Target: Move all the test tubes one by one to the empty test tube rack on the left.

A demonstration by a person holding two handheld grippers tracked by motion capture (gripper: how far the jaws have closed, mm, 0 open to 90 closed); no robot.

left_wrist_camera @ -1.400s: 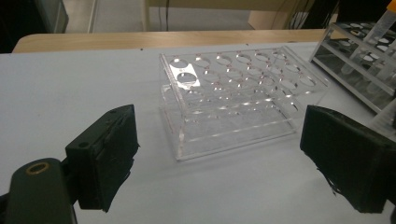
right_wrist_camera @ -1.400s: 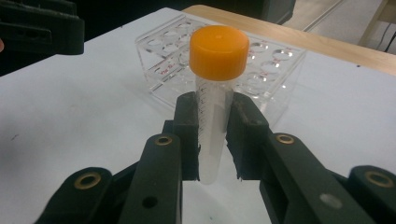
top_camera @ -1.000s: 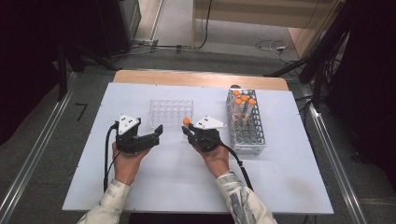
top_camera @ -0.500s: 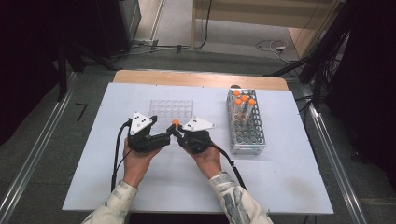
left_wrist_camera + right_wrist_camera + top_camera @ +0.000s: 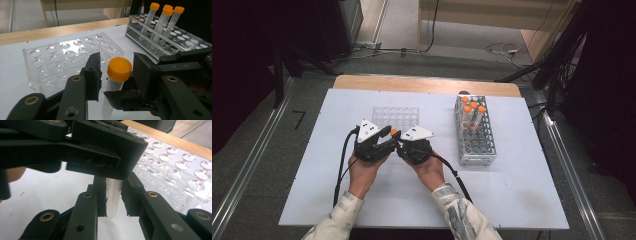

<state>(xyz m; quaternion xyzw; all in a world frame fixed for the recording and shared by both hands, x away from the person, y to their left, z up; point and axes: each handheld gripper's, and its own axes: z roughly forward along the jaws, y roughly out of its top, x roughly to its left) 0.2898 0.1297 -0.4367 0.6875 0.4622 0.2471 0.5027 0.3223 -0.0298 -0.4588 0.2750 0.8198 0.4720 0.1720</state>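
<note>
Your worktop (image 5: 512,195) is a white sheet over a wooden board whose pale edge shows along the far side. It stands on a grey floor, with metal rails running down both sides, dark equipment at the left and right, and cables lying on the floor beyond the far edge.

On the white surface, a clear plastic well rack (image 5: 396,118) lies just beyond your hands, and a metal-grid tube rack (image 5: 476,137) stands to its right, holding three orange-capped tubes (image 5: 473,114) at its far end.

You hold the orange-capped tube (image 5: 115,82) upright above the worktop, between the two grippers, just in front of the clear rack. Your right gripper (image 5: 113,195) has its jaws pressed on the tube's clear body. Your left gripper (image 5: 117,75) has just been closing its jaws around the orange cap; from the left gripper view a narrow gap shows at each side of the cap, so they stand close beside it without pinching.

In the right gripper view, the left gripper's black body covers the tube's top and cap. From the high view only a spot of the orange cap (image 5: 394,132) shows between the grippers, and the tube's lower end is cut off in the left gripper view.
</note>
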